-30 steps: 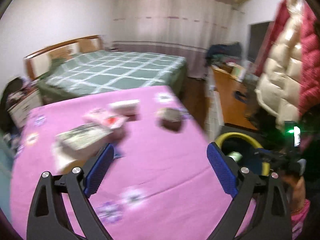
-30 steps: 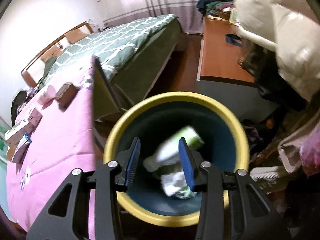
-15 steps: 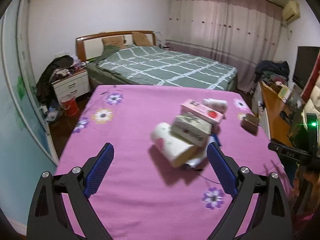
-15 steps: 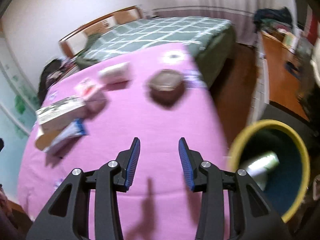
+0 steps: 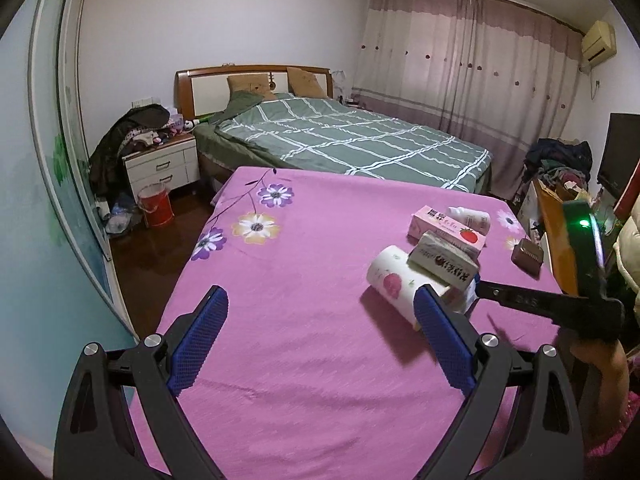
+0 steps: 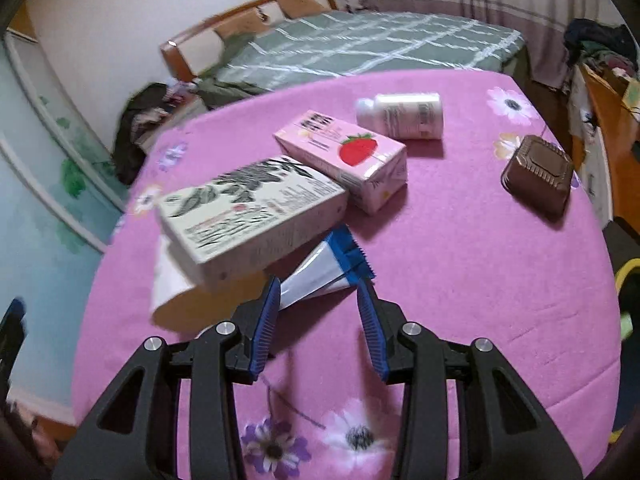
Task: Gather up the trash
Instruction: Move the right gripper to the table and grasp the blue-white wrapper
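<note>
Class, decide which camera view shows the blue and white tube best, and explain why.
The right wrist view: the tube lies in plain sight ahead of the right gripper. In the left wrist view only a sliver peeks out behind the boxes.

You face a bedroom with pale walls and a dark wooden floor [image 5: 160, 248]. A bed [image 5: 340, 140] with a green checked cover and wooden headboard stands beyond the pink flowered cloth [image 5: 300, 320], a white nightstand [image 5: 164, 166] at its left. Drawn pinkish curtains [image 5: 472, 72] cover the far wall.
</note>
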A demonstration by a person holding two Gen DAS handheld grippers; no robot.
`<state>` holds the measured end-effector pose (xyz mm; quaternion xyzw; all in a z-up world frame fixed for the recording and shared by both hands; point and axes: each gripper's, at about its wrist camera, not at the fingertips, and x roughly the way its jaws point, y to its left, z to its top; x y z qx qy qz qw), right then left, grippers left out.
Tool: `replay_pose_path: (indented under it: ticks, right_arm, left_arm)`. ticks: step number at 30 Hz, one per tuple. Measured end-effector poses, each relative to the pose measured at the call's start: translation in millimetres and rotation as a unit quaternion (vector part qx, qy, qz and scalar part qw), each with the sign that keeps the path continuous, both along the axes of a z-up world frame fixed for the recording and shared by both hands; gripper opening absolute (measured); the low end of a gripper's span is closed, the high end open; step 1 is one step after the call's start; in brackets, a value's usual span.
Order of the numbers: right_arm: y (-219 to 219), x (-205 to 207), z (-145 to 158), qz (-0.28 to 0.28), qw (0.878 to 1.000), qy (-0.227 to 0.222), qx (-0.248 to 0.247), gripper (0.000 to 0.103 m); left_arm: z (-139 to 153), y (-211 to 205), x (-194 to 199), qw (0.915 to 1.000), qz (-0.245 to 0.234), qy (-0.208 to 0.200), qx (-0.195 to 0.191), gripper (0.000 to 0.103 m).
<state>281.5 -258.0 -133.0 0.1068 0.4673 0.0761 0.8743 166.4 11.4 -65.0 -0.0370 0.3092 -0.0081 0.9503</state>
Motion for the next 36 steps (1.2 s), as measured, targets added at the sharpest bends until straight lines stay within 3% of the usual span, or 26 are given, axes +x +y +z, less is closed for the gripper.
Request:
replay_pose_path:
  ticks: [3, 13, 18, 24, 29, 31, 36]
  right_arm:
    - [1.7, 6.7, -5.9, -0.016, 1.000, 0.010, -0.001, 0.044]
    - [19.2, 9.6, -4.5, -0.018, 1.000, 0.020, -0.010, 0.044]
    - [14.6, 14.2, -11.1, -0.033, 0.999, 0.028, -0.024, 0.044]
    - [22.4, 20.0, -15.6, -0.013, 0.999, 0.040, 0.005, 0.040]
    - [35.0, 19.1, -22.0, -0.008, 0.999, 0.038, -0.021, 0.040]
    - [36.4, 18.8, -21.7, -0.006, 0.999, 0.031, -0.038, 0.031]
    - [17.3, 11.0, -15.5, -0.013, 0.999, 0.016, -0.027, 0.011]
  left_arm:
    - [-4.6, 10.7, -1.9, 1.0000, 0.000, 0.004, -0.009, 0.093]
    - [-9.2, 27.1, -4.6, 0.9998, 0.001, 0.003, -0.022, 0.093]
    - [-10.8, 26.9, -6.9, 0.9997, -0.002, 0.006, -0.025, 0.093]
    - [-13.2, 21.1, -4.1, 0.9994, -0.008, 0.014, -0.032, 0.093]
    - [-13.6, 6.7, -4.1, 0.9993, -0.023, 0.015, -0.027, 0.093]
    - [-13.9, 4.1, -4.7, 0.9991, -0.026, 0.016, -0.028, 0.093]
    - [-14.3, -1.6, -5.9, 0.9990, -0.031, 0.019, -0.025, 0.093]
